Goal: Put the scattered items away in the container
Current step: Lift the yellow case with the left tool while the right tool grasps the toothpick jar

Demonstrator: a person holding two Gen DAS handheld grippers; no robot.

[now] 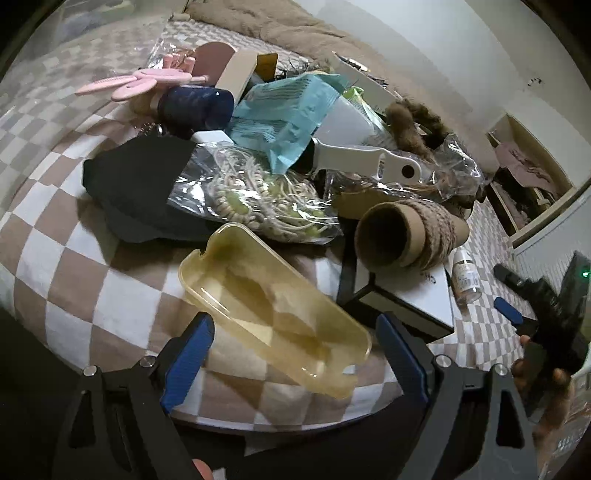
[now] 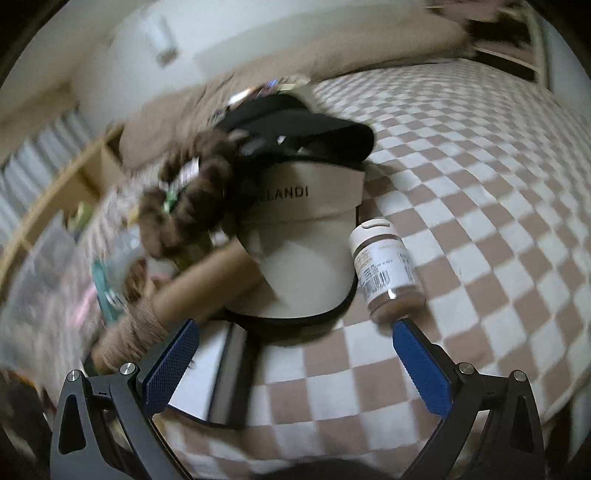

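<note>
A pile of scattered items lies on a checkered bed. In the left wrist view my left gripper [image 1: 295, 354] is open, its blue pads either side of a translucent yellow plastic case [image 1: 273, 310]. Behind it lie a twine-wrapped cardboard tube [image 1: 406, 232], a bagged cord bundle [image 1: 255, 199], a black cap [image 1: 136, 184], a white brush handle [image 1: 365, 162] and a teal packet [image 1: 288, 110]. In the right wrist view my right gripper [image 2: 295, 365] is open and empty, just short of a small bottle [image 2: 384, 269] lying beside a beige visor [image 2: 306, 258]. The right gripper also shows at the left view's right edge [image 1: 517, 295].
A white box [image 1: 413, 299] lies under the tube; it also shows in the right wrist view [image 2: 207, 380]. Pink combs [image 1: 136, 81], a dark blue jar [image 1: 195, 103], a brown furry item [image 2: 188, 206] and a brown blanket [image 1: 280, 26] lie further back. Shelving [image 1: 528, 184] stands beyond the bed.
</note>
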